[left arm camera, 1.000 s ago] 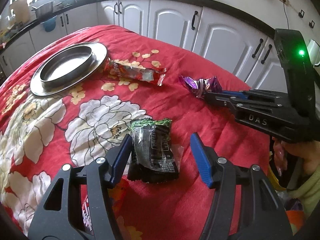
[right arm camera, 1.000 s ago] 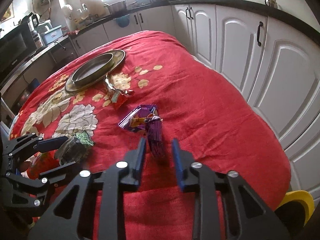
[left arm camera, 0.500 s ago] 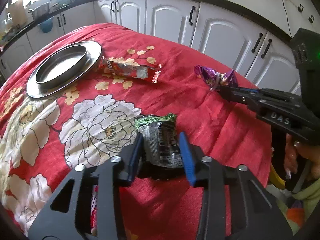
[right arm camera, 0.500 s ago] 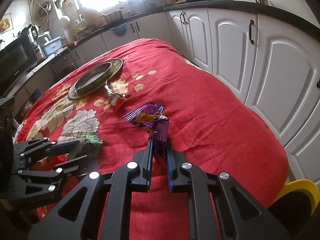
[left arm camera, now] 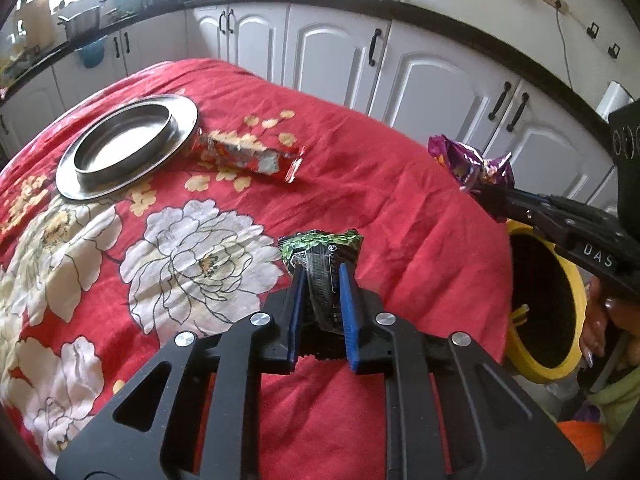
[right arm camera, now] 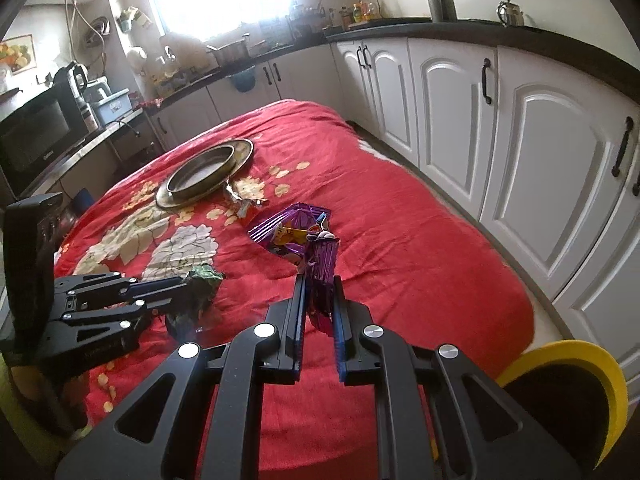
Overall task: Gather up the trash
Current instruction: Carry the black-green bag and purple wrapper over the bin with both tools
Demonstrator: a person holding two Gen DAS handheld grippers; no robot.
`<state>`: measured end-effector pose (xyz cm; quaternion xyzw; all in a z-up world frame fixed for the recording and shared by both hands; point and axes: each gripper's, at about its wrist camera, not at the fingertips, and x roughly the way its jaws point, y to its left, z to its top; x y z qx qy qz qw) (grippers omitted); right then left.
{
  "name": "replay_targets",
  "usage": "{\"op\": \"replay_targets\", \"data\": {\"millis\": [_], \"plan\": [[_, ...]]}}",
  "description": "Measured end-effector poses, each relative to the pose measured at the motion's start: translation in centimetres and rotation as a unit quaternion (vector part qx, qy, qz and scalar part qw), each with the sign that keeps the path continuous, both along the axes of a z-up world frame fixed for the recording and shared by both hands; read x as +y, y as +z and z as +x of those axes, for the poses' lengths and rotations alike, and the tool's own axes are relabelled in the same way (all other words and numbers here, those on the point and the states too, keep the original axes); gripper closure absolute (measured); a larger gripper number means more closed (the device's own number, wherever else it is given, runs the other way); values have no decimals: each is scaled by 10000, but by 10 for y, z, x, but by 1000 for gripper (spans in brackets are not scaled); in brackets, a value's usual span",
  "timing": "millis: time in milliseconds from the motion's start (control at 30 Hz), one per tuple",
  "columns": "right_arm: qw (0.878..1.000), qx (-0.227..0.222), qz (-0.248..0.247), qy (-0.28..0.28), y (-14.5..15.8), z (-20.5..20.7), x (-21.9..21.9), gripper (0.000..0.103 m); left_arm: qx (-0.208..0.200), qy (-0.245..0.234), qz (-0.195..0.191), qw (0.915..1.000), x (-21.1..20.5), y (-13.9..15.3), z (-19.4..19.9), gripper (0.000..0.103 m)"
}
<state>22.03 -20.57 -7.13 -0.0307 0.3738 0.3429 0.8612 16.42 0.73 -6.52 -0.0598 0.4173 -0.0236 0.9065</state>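
Crinkly foil, light and slippery: my left gripper point(left arm camera: 323, 276) has just closed on the green wrapper's point(left arm camera: 320, 246) middle, my right gripper point(right arm camera: 318, 292) pinching the purple wrapper's point(right arm camera: 320, 264) tail.

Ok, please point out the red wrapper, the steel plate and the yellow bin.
red wrapper point(left arm camera: 248, 156), left wrist view, middle of the pack
steel plate point(left arm camera: 182, 136), left wrist view, right side of the rim
yellow bin point(left arm camera: 576, 312), left wrist view, right rim

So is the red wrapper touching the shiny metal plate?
Touching: in the left wrist view the red wrapper's end lies against the metal plate's rim.
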Motion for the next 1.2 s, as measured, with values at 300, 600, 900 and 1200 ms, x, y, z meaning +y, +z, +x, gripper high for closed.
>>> {"op": "replay_targets", "data": {"millis": [300,600,900,1200], "plan": [[9996,-157,114,-190,20,-21,-36,91,-283,-285,-184,9990,-26,25,-12,92],[9976,-343,171,-584,31,-40,-78,91,-466,-701,-217,9962,-67,37,-17,92],[9927,-328,294,-1124,31,-48,-124,91,-577,-1177,-251,9911,-114,39,-18,91],[9856,-171,324,-1650,23,-54,-169,91,-542,-1647,-297,9844,-158,31,-15,91]]}}
